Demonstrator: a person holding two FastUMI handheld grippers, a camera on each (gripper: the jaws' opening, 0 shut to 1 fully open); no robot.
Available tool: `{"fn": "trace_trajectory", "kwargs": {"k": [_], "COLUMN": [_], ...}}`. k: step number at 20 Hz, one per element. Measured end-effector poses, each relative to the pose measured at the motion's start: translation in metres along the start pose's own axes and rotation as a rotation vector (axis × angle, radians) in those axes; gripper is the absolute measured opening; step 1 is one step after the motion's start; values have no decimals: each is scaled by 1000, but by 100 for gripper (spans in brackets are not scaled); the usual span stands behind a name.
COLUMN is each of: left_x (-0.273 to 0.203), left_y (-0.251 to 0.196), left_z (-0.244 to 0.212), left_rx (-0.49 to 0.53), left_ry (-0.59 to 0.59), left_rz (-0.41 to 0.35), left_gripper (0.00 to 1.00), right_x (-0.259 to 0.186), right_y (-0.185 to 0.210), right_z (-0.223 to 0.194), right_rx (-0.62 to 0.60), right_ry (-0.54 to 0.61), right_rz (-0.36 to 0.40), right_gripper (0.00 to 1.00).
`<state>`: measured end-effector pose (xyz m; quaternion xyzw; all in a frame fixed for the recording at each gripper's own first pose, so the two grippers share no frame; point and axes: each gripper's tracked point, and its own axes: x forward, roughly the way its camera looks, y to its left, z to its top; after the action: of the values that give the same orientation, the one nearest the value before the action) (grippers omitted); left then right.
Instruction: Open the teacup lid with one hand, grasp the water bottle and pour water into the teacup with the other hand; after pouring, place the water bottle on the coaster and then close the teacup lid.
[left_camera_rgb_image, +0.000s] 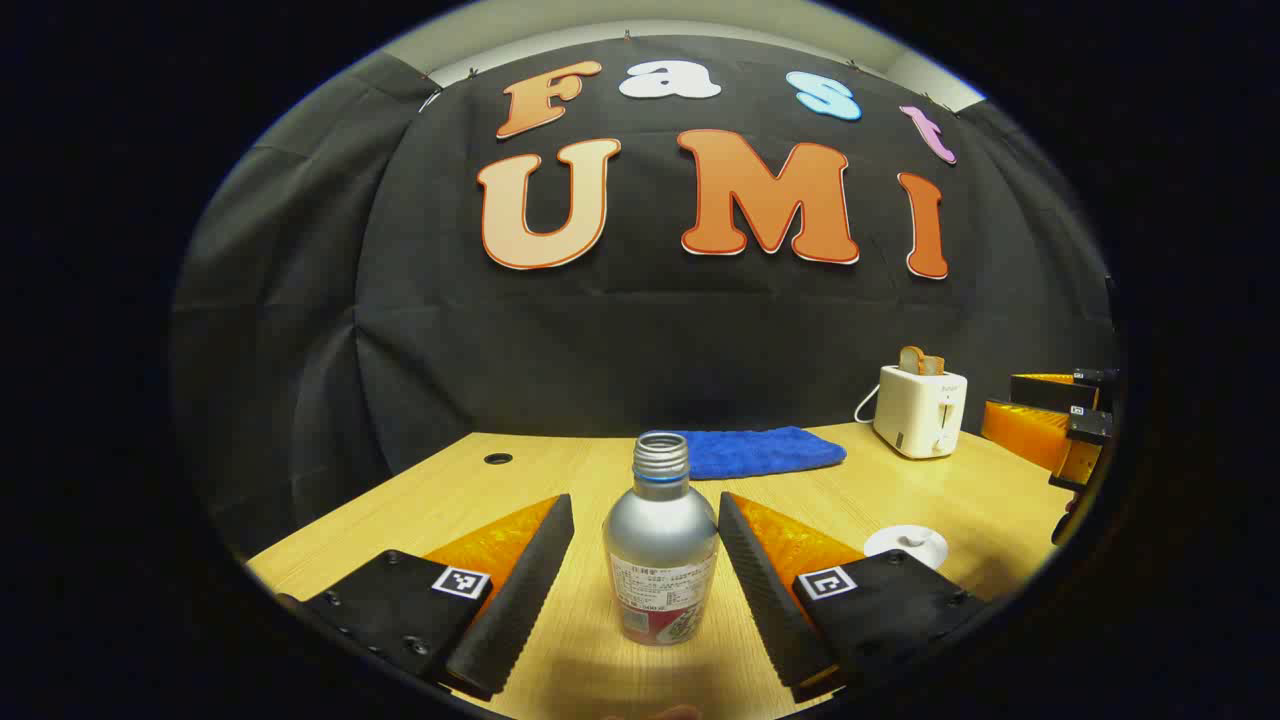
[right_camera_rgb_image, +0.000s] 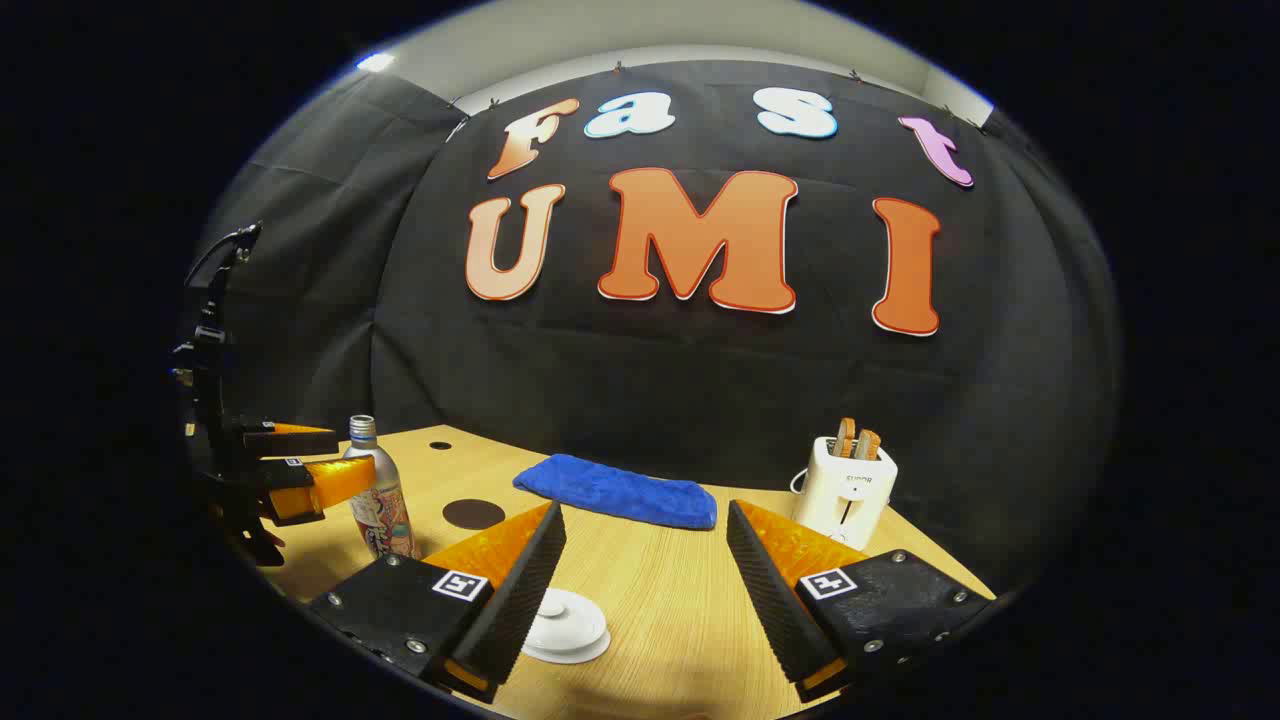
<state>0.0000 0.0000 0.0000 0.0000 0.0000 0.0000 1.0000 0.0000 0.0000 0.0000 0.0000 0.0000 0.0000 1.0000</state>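
Note:
A silver water bottle (left_camera_rgb_image: 660, 550) with an uncapped neck stands upright on the wooden table (left_camera_rgb_image: 560, 470). My left gripper (left_camera_rgb_image: 645, 503) is open, one finger on each side of the bottle with a small gap on both. The right gripper view shows the same bottle (right_camera_rgb_image: 378, 495) at the far left, flanked by the left gripper (right_camera_rgb_image: 350, 455). The white teacup lid (right_camera_rgb_image: 565, 622) with its knob lies low between my open right gripper's (right_camera_rgb_image: 645, 510) fingers, close to the left one. A dark round coaster (right_camera_rgb_image: 473, 514) lies just right of the bottle. The lid (left_camera_rgb_image: 905, 545) also lies right of the bottle.
A blue folded towel (right_camera_rgb_image: 615, 492) lies at the back of the table, and a white toaster (right_camera_rgb_image: 850, 490) with bread slices stands to its right. The right gripper (left_camera_rgb_image: 1050, 415) shows at the right edge of the left gripper view. A small hole (left_camera_rgb_image: 497, 458) sits near the table's far left.

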Motion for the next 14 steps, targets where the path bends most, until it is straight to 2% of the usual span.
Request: {"fn": "trace_trajectory", "kwargs": {"k": [3, 4, 10, 11, 14], "left_x": [0, 1, 0, 1, 4], "left_y": [0, -1, -7, -8, -8], "left_z": [-2, -3, 9, 9, 15], "left_rx": [10, 15, 1, 2, -1], "left_ry": [0, 0, -40, -42, -62], "left_rz": [-4, -1, -8, -6, -6], "left_gripper": [99, 97, 96, 94, 96], "right_x": [2, 2, -5, -6, -9], "right_y": [2, 1, -8, -9, -10], "right_z": [-1, -2, 1, 3, 6], "right_rx": [-8, -8, 10, 12, 7], "right_ry": [3, 4, -10, -13, -21], "right_rz": [4, 4, -10, -10, -7], "right_gripper": [97, 97, 97, 97, 97]}}
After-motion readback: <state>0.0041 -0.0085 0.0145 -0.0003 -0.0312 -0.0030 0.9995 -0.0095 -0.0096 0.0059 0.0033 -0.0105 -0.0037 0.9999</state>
